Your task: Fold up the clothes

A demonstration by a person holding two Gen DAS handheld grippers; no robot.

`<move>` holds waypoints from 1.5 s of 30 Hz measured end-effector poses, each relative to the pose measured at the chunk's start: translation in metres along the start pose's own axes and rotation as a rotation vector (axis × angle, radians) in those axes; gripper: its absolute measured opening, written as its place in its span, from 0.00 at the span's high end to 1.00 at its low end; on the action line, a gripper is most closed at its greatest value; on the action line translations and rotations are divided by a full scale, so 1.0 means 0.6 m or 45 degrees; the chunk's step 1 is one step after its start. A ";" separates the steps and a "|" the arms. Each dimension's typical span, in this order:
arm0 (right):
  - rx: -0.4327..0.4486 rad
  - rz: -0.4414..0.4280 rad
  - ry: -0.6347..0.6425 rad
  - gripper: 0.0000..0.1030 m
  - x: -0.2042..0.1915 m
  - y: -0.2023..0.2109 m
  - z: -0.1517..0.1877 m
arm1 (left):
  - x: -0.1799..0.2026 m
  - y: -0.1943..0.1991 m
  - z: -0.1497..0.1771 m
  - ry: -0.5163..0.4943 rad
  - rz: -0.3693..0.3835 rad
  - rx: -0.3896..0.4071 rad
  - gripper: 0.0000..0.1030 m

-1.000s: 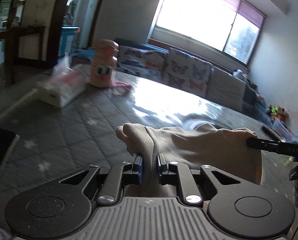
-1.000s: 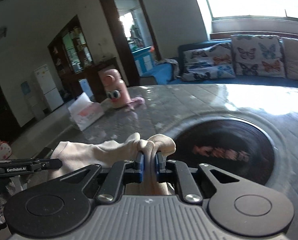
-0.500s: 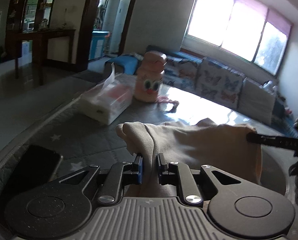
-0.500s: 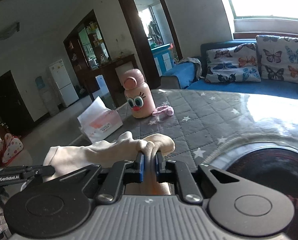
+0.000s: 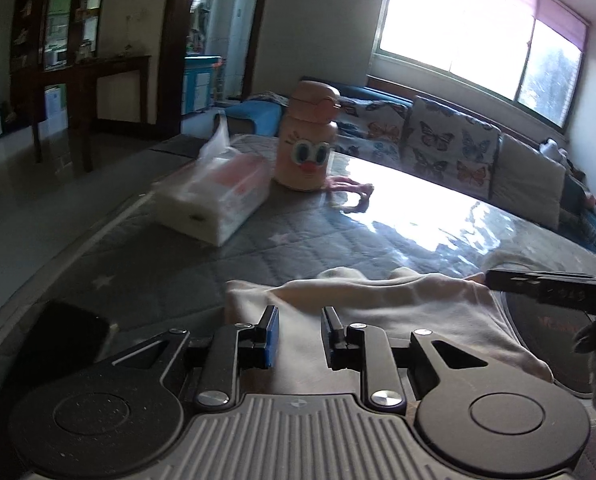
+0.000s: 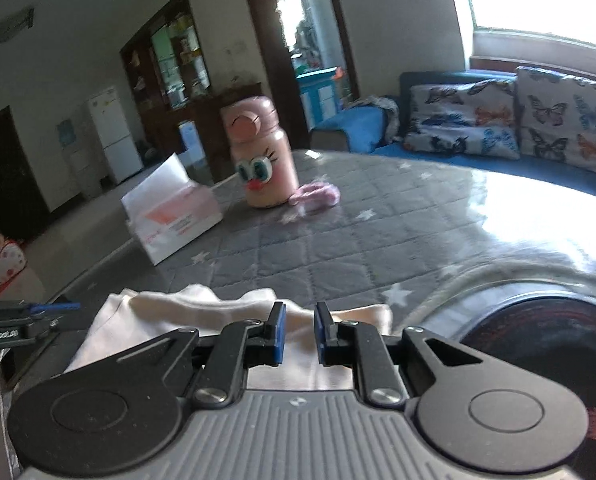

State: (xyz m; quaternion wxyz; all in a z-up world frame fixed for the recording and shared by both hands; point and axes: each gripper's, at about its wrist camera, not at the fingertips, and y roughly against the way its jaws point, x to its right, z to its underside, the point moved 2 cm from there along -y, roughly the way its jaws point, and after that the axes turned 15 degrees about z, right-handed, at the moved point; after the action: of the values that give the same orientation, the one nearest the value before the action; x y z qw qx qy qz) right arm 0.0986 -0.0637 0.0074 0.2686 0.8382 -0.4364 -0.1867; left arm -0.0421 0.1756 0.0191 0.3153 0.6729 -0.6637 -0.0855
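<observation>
Your left gripper and right gripper are gaping apart over the soft cream garment; quilted table is lying free toward 12 o'clock.

The cloth is cream, plain. The table cover is grey, quilted in diamonds with small white stars. The bottle is pink, with blue-and-white cartoon eyes and a red mouth; a pink cord lies by it. The tissue pack is white with pink-orange print. The cushions are pale — scattered with blue, orange and black butterflies — on a blue sofa. The gripper pads are blue on black fingers.
</observation>
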 end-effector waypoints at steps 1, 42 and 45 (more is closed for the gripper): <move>-0.012 -0.005 0.006 0.85 -0.004 -0.008 0.001 | 0.003 -0.008 -0.002 -0.011 0.004 -0.005 0.76; -0.029 -0.021 0.334 0.83 -0.078 0.079 0.102 | 0.075 0.004 0.064 -0.098 0.120 -0.095 0.66; -0.030 -0.016 0.310 0.83 -0.074 0.085 0.113 | 0.067 0.018 0.083 -0.074 0.100 -0.107 0.66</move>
State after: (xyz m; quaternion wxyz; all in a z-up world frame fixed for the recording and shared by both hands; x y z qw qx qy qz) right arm 0.0046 -0.0703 -0.0111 0.3283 0.8542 -0.3930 -0.0903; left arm -0.0736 0.1227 -0.0022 0.3272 0.6298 -0.6941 -0.1204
